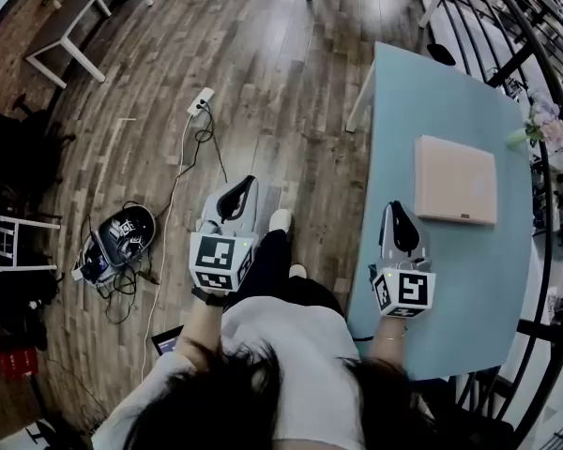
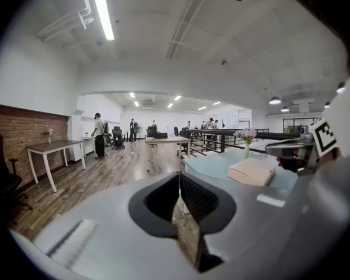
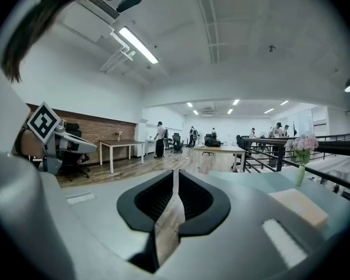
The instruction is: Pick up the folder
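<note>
In the head view, the folder (image 1: 455,179) is seen lying flat on the light blue worktop (image 1: 422,92), towards its far right part, with a vase of flowers (image 1: 547,125) near it at the right edge. The right tool (image 1: 397,209) is held over the near part of the worktop, short of the folder and not touching it. The left tool (image 1: 244,184) is held to the left, over the wooden floor (image 1: 263,64), well apart from the folder.

In the left gripper view, the jaws are seen clenched together with nothing between them. The folder (image 2: 252,171) appears ahead and to the right on the worktop.

In the right gripper view, the jaws are likewise pressed together and empty, and the folder (image 3: 300,206) lies low to the right, nearer than the flowers.

The reach has not yet been made, it is judged. For the step to be done well, the right tool's jaws should be spread before the folder is approached, and the near edge should be aimed at. Because the folder lies flat, one jaw would probably have to be slipped beneath that edge. A slow, low approach is advised, so that the folder is not pushed towards the vase.
</note>
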### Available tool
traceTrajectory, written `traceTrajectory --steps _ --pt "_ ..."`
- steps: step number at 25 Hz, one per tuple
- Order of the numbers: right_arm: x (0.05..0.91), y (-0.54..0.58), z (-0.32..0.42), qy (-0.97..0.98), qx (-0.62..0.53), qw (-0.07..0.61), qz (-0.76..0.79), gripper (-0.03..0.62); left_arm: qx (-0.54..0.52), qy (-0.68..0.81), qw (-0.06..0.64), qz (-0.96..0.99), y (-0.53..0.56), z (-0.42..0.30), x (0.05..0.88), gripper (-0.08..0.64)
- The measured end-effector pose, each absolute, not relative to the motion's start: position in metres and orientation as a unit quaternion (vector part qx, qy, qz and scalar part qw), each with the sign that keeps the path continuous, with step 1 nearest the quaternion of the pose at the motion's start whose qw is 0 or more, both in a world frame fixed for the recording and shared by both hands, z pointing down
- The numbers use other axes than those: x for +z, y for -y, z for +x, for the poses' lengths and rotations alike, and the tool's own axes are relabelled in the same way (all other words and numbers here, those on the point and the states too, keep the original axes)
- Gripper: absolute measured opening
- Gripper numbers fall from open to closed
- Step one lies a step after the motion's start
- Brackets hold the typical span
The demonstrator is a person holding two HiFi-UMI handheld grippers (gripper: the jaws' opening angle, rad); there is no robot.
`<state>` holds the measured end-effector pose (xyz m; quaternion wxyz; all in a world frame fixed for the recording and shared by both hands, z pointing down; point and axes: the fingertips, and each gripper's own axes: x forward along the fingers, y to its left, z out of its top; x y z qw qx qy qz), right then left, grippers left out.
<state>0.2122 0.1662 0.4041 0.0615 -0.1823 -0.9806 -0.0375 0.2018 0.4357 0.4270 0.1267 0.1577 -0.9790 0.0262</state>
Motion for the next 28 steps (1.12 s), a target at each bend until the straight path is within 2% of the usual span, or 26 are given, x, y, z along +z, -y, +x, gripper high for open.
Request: traceTrajectory --steps 3,6,12,18,28 --pt "0.403 -0.169 0.188 0.982 -0.025 0.054 -0.179 0.011 0.02 0.978 0.124 0.168 -0.437 0.176 0.43 0.058" --pt "0.405 -0.179 0.161 0.982 -0.004 0.05 -0.18 0.051 0.018 0.976 0.122 0.178 -0.445 0.145 0.432 0.058" --pt "0.409 -0.195 0.095 0.983 0.008 0.063 -0.17 0.086 0.013 0.974 0.116 0.192 -0.464 0.071 0.427 0.058" --pt "0.393 -0.207 0.027 0.986 -0.006 0.048 -0.158 0.086 0.011 0.974 0.106 0.202 -0.477 0.004 0.416 0.061" --pt "0.396 -0.212 -0.018 0.99 -0.018 0.061 -0.123 0.086 0.005 0.969 0.121 0.217 -0.497 -0.053 0.425 0.084"
